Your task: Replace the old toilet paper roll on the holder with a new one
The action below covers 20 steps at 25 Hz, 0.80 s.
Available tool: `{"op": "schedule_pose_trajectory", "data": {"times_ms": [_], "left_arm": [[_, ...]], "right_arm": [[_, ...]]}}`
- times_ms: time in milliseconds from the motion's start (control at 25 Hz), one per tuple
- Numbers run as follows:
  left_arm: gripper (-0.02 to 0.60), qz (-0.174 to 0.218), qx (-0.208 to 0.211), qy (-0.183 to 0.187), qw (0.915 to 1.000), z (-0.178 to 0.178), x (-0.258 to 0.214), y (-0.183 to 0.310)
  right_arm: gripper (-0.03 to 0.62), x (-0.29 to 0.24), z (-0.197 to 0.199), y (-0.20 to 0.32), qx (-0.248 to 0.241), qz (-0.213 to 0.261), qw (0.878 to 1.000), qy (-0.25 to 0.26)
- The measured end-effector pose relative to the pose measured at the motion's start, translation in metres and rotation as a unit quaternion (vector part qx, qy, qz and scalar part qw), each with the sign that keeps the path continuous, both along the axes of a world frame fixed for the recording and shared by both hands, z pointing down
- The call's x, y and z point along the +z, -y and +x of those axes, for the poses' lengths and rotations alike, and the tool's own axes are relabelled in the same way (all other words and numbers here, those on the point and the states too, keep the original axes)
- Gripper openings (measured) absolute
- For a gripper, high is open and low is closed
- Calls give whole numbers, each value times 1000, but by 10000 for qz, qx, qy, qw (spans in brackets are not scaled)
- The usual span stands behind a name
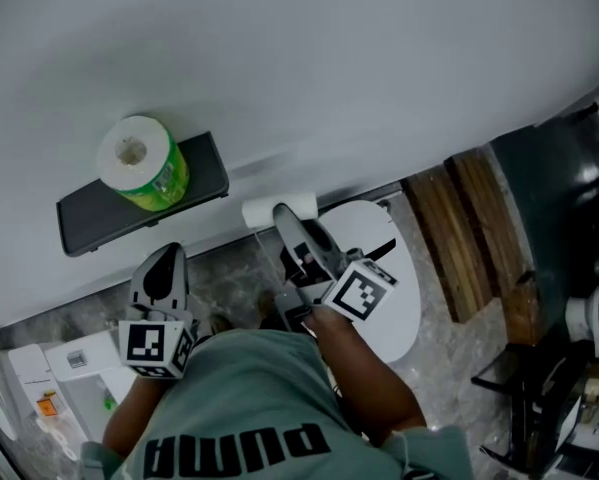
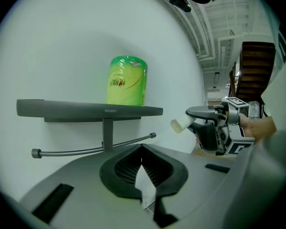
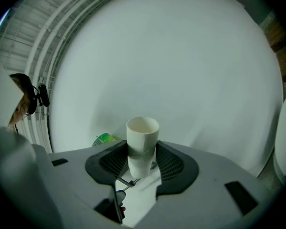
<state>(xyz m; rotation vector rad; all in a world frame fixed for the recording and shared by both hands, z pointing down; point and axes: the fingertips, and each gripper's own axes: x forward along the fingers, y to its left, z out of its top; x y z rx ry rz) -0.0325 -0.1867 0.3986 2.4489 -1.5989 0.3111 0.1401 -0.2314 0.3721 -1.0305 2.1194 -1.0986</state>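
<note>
A dark grey holder shelf (image 1: 89, 218) hangs on the white wall, and the new roll in its green wrapper (image 1: 142, 163) stands upright on it. In the left gripper view the roll (image 2: 127, 80) tops the shelf (image 2: 85, 109), and the bare metal rod (image 2: 85, 149) below carries nothing. My right gripper (image 1: 287, 213) is shut on the empty white cardboard tube (image 1: 264, 210), held to the right of the shelf; the tube (image 3: 143, 142) sits between the pads. My left gripper (image 1: 164, 258) hangs below the shelf, its jaws (image 2: 142, 149) shut and empty.
A white toilet (image 1: 394, 298) stands under my right arm. Wooden planks (image 1: 474, 238) lie to its right, with dark equipment (image 1: 569, 218) beyond. White boxes (image 1: 69, 368) sit on the stone floor at lower left. The wall fills the far side.
</note>
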Motion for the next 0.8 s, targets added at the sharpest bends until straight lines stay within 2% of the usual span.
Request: {"op": "schedule_pose_trajectory", "data": {"times_ms": [400,560,800], "left_arm": [[-8,159,-153,-78,9997,-25,-17,-26],[-8,232,-359,-96,9990,-45,-25,-39],[-8,323,-847,-76,9959,-87,-35,-56]], "right_arm": [[187,-43,-38,-39,-258,442,9984,-258],[189,-59,-63,-48,-487,590,9967,-256],[188,-85,-113,-55,-931,882,9903,-531]]}}
